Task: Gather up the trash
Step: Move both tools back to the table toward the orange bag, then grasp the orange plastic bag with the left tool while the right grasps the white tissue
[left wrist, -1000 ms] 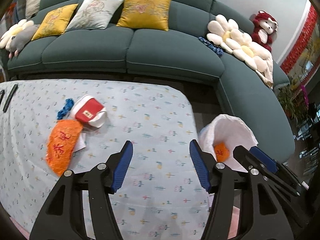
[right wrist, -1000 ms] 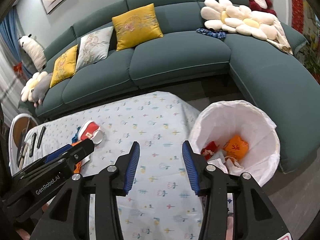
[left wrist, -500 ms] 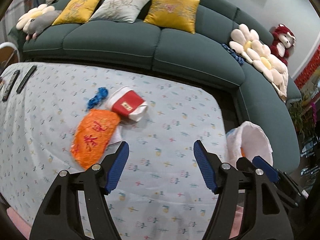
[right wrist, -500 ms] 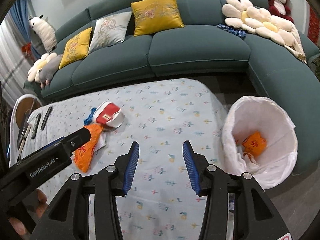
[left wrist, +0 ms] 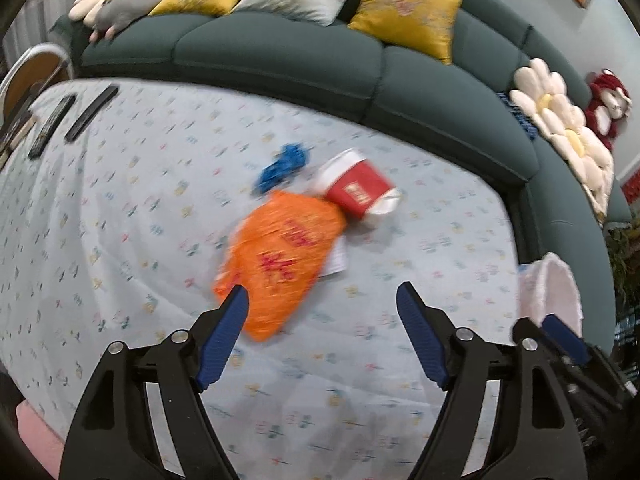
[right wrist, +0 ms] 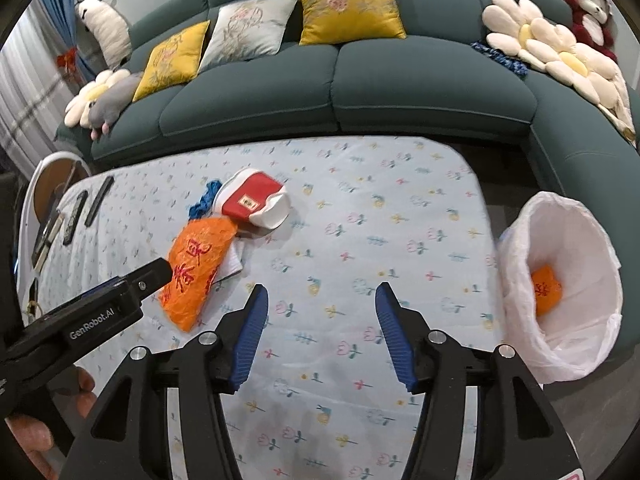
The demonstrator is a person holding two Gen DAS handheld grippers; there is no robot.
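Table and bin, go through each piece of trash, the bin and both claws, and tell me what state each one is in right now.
Orange crinkled plastic bag: lying flat on the table, left claw at its near edge.
Red and white paper cup: tipped on its side, crushed.
Blue crumpled scrap: lying loose beside the cup.
White-lined trash bin: open, an orange wrapper inside.
Left claw: open, empty.
Right claw: open, empty.

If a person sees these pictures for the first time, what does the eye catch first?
First the bright orange wrapper with red characters, lying on the flowered tablecloth beside a red-and-white paper cup on its side. Then the white-lined trash bin off the table's right end, already holding another orange wrapper.
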